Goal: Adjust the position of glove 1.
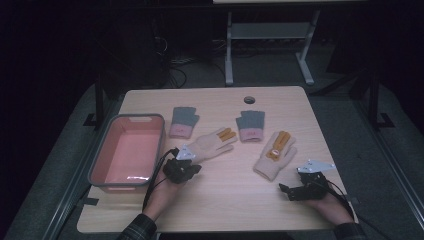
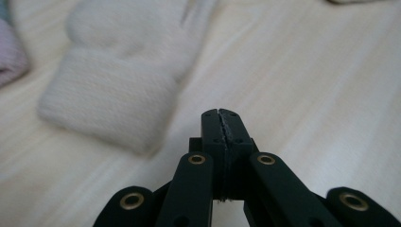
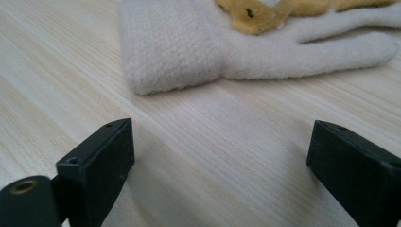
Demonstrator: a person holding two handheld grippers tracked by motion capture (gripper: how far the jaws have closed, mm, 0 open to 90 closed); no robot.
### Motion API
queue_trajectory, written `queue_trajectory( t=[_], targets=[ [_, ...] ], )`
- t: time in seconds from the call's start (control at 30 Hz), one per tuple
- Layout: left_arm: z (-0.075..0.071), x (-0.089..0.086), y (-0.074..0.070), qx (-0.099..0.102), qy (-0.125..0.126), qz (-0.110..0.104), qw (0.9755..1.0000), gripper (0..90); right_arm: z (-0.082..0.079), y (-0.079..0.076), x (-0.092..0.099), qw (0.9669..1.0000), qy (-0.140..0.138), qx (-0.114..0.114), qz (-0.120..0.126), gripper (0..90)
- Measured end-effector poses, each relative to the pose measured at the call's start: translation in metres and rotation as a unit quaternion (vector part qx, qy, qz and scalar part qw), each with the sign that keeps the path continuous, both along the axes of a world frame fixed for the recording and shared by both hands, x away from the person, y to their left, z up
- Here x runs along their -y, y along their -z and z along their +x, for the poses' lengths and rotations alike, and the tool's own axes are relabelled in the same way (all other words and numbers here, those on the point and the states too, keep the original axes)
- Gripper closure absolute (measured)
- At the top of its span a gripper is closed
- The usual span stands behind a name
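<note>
Two cream gloves with orange patches lie on the wooden table [image 1: 225,200]: one left of centre [image 1: 212,145], one to the right [image 1: 275,155]. My left gripper [image 1: 194,168] sits just short of the left glove's cuff [image 2: 113,104]; its jaws are shut together [image 2: 221,113] with nothing between them. My right gripper [image 1: 285,190] rests near the front right edge, below the right glove. Its jaws stand wide open [image 3: 220,142] over bare wood, with that glove's cuff [image 3: 175,52] a short way ahead.
A grey bin with a pink inside [image 1: 132,117] stands at the table's left. Two grey fingerless gloves with pink cuffs [image 1: 183,121] [image 1: 251,125] lie farther back. A round cable hole [image 1: 249,99] marks the far edge. A white table frame [image 1: 270,30] stands beyond.
</note>
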State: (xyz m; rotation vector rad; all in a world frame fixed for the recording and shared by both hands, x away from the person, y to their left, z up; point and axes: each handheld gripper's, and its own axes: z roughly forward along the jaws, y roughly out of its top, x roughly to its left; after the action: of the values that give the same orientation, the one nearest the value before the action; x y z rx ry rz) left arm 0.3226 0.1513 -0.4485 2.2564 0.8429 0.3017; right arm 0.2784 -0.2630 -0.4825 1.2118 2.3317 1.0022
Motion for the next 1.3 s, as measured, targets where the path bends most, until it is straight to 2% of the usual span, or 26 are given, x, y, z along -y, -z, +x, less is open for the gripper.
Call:
queue_trajectory(
  t=[0.17, 0.27, 0.33, 0.5, 0.63, 0.77, 0.93, 1.07, 1.1, 1.3],
  targets=[
    [0.01, 0.008, -0.004, 0.01, -0.019, 0.009, 0.9997, 89.4, 0.0, 0.0, 0.0, 1.0, -0.002, 0.0, 0.0, 8.0],
    [0.017, 0.011, -0.006, 0.02, -0.024, 0.008, 0.9995, 89.5, 0.0, 0.0, 0.0, 1.0, -0.001, -0.001, 0.001, 8.0],
    [0.023, 0.013, -0.008, 0.028, -0.032, -0.001, 0.9991, 89.4, 0.0, 0.0, 0.0, 1.0, -0.002, -0.001, 0.001, 8.0],
    [0.036, 0.019, -0.009, 0.04, -0.044, 0.008, 0.9982, 89.5, 0.0, 0.0, 0.0, 1.0, -0.002, -0.001, 0.001, 8.0],
    [0.046, 0.022, -0.003, 0.036, -0.054, 0.018, 0.9977, 89.5, 0.0, 0.0, 0.0, 1.0, -0.002, -0.001, 0.001, 8.0],
    [0.051, 0.021, 0.006, 0.02, -0.058, 0.035, 0.9975, 89.5, 0.0, 0.0, 0.0, 1.0, -0.003, 0.0, 0.001, 8.0],
    [0.051, 0.02, 0.007, 0.01, -0.055, 0.027, 0.9981, 89.6, 0.0, 0.0, 0.0, 1.0, -0.005, 0.0, 0.001, 8.0],
    [0.05, 0.021, 0.007, -0.005, -0.045, 0.013, 0.9989, 89.6, 0.0, 0.0, 0.0, 1.0, -0.005, 0.0, 0.001, 8.0],
    [0.049, 0.022, 0.007, -0.014, -0.044, 0.002, 0.9989, 89.6, 0.0, 0.0, 0.0, 1.0, -0.005, 0.0, 0.001, 8.0],
    [0.042, 0.03, 0.007, -0.034, -0.014, -0.01, 0.9993, 89.6, 0.0, 0.0, 0.0, 1.0, -0.004, -0.001, 0.001, 8.0]
  ],
)
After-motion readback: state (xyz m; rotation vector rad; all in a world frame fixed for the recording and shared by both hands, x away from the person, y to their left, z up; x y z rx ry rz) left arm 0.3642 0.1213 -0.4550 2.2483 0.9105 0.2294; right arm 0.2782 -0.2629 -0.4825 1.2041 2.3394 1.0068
